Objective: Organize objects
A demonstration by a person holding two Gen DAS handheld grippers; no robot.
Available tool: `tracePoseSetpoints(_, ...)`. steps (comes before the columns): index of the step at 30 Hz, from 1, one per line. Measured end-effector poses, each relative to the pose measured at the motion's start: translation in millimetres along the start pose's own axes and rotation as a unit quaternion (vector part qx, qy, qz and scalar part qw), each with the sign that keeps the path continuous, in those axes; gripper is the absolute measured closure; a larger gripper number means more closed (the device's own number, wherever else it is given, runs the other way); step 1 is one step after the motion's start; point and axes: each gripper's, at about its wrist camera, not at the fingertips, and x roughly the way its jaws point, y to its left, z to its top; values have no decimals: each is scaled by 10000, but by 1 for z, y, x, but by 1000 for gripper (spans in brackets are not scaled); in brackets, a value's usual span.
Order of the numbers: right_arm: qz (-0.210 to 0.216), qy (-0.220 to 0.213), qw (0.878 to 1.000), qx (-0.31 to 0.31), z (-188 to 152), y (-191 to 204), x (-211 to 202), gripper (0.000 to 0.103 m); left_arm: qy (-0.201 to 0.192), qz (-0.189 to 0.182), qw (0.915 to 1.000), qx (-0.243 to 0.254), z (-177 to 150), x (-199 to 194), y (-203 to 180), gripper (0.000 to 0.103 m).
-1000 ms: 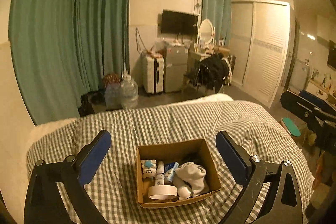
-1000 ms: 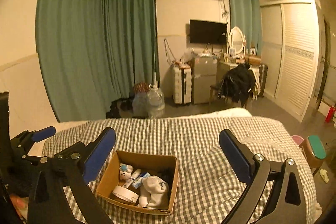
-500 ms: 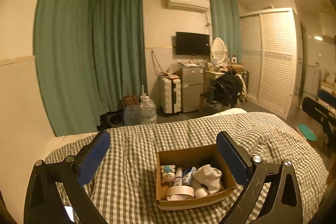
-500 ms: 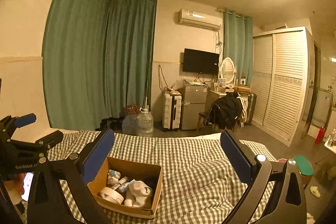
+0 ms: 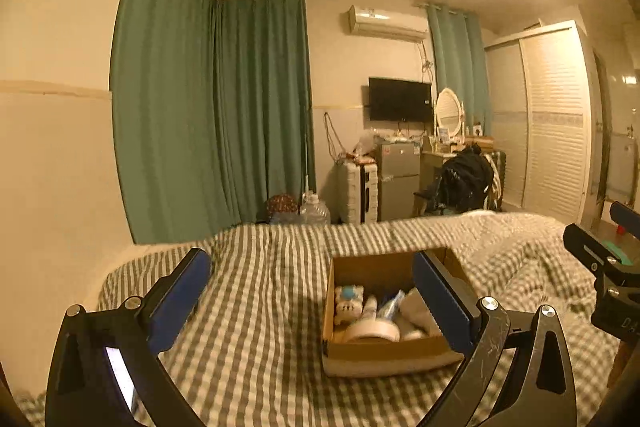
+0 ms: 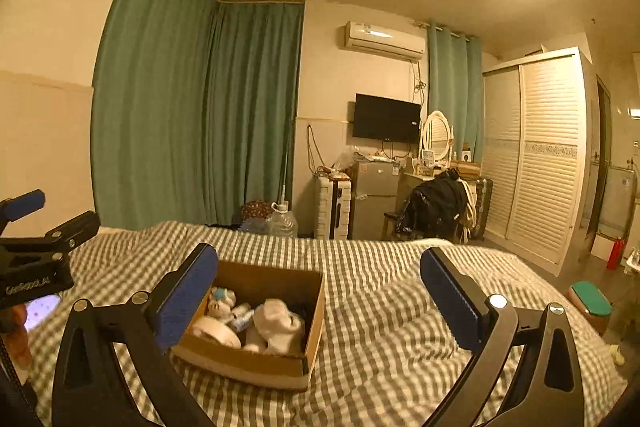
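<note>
Plainly, both the left claw (image 5: 310, 293) and right claw (image 6: 320, 289) gape empty; no label legible.

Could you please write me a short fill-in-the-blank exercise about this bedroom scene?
1. The cardboard box sits on a ____ bedspread.
2. The roll of tape lies ____ the box.
3. Both the left gripper and the right gripper are ____.

Missing words: checked; inside; open
</note>
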Motion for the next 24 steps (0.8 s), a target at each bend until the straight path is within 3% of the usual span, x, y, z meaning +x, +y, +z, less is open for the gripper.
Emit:
tracePoseSetpoints(3, -106, 25, 9999, -32, -23, -1, 1, 1, 330, -27, 9995, -18, -15, 12, 0, 0)
tracePoseSetpoints(12, -221, 382, 9988, -190, -58, 4, 17, 1, 582, 18, 9982, 175, -40, 26, -9, 0)
tracePoseSetpoints(18, -203, 413, 9982, -375, -65, 13, 18, 1, 582, 6, 9980, 234, -41, 26, -11, 0)
tracePoseSetpoints(24, -172, 422, 9988, -163, -64, 5, 17, 1, 641, -18, 9976, 273, -44, 29, -12, 0)
